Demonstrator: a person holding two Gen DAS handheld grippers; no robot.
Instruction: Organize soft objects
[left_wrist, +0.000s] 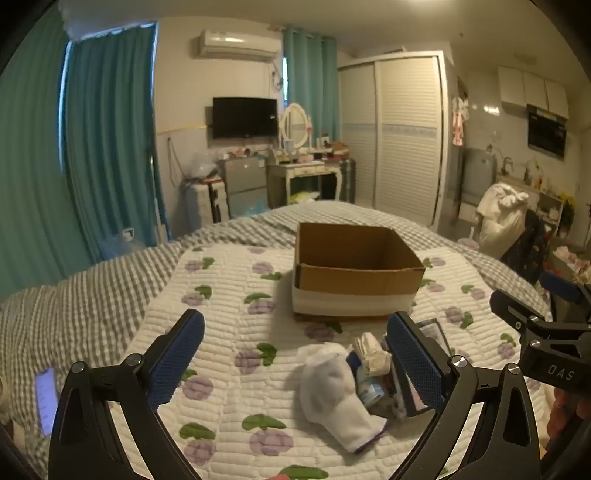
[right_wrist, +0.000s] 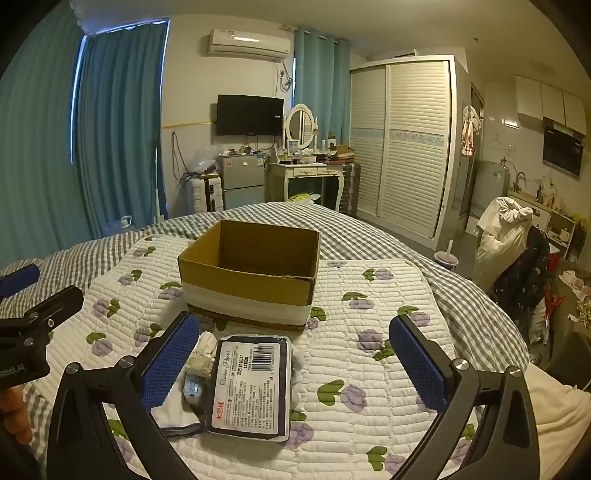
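An open cardboard box (left_wrist: 356, 275) stands on the quilted bedspread; it also shows in the right wrist view (right_wrist: 251, 273). In front of it lies a small pile: a white sock (left_wrist: 338, 395), a rolled cream cloth (left_wrist: 371, 354), a small blue-and-white packet (left_wrist: 371, 391) and a dark tissue pack (right_wrist: 251, 387). My left gripper (left_wrist: 295, 365) is open and empty, just above the pile's left side. My right gripper (right_wrist: 295, 363) is open and empty, with the tissue pack between its fingers. The rolled cloth (right_wrist: 203, 352) and sock (right_wrist: 177, 410) lie by its left finger.
A lit phone (left_wrist: 46, 400) lies on the checked sheet at the left. The bed's foot edge is beyond the box. A dresser (right_wrist: 306, 173), fridge and wardrobe (right_wrist: 402, 144) stand past the bed. A chair with clothes (right_wrist: 517, 251) stands at the right.
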